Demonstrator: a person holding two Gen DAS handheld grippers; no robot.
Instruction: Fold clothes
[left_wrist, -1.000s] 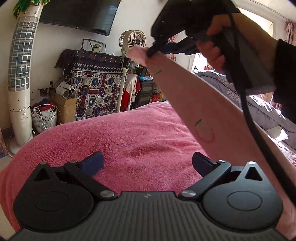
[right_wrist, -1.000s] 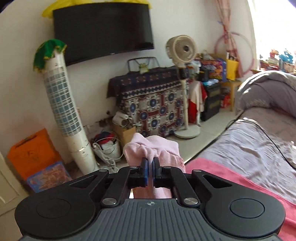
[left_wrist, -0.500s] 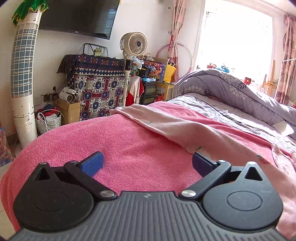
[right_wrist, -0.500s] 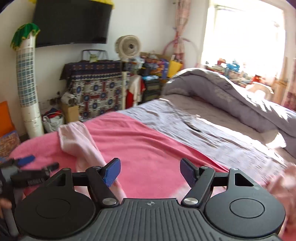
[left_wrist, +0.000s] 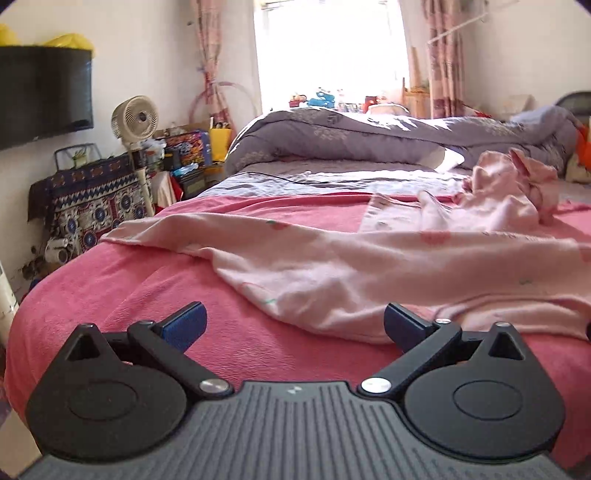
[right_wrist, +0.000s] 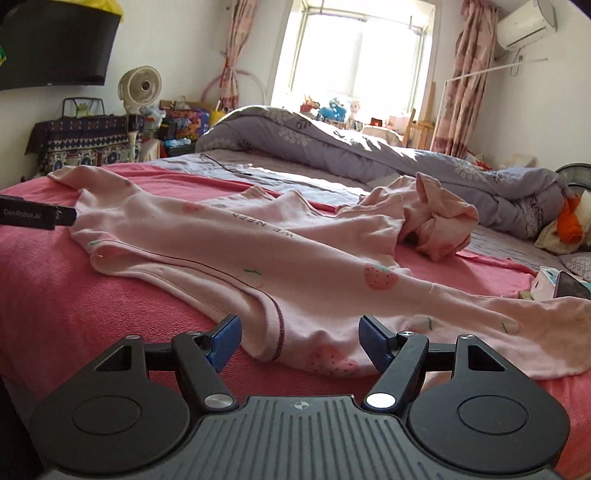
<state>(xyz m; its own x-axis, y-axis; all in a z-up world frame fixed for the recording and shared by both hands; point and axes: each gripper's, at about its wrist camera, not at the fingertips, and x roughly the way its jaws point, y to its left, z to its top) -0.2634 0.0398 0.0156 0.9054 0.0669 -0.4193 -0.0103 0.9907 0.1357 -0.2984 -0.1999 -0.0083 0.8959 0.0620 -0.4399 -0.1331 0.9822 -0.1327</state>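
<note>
A long pale pink garment (right_wrist: 295, 266) printed with strawberries lies stretched across the pink blanket (right_wrist: 92, 306). My right gripper (right_wrist: 300, 340) is open, low over the blanket, and the garment's near hem with its dark seam lies between the blue pads. In the left wrist view the same garment (left_wrist: 332, 269) spreads from left to right. My left gripper (left_wrist: 293, 324) is open just short of its near edge, with only blanket between the fingers. A second pink garment (right_wrist: 436, 218) sits crumpled farther back on the bed.
A grey duvet (right_wrist: 369, 151) is heaped along the far side of the bed, with a black cable (right_wrist: 229, 166) on the grey sheet. A tissue pack (right_wrist: 546, 286) lies at the right edge. A fan (left_wrist: 135, 118) and a patterned covered cabinet (left_wrist: 92, 192) stand beyond the bed's left end.
A second ago my right gripper was shut on the garment and held it up. It has since opened, and the garment now lies flat. Both views have swung towards the window.
</note>
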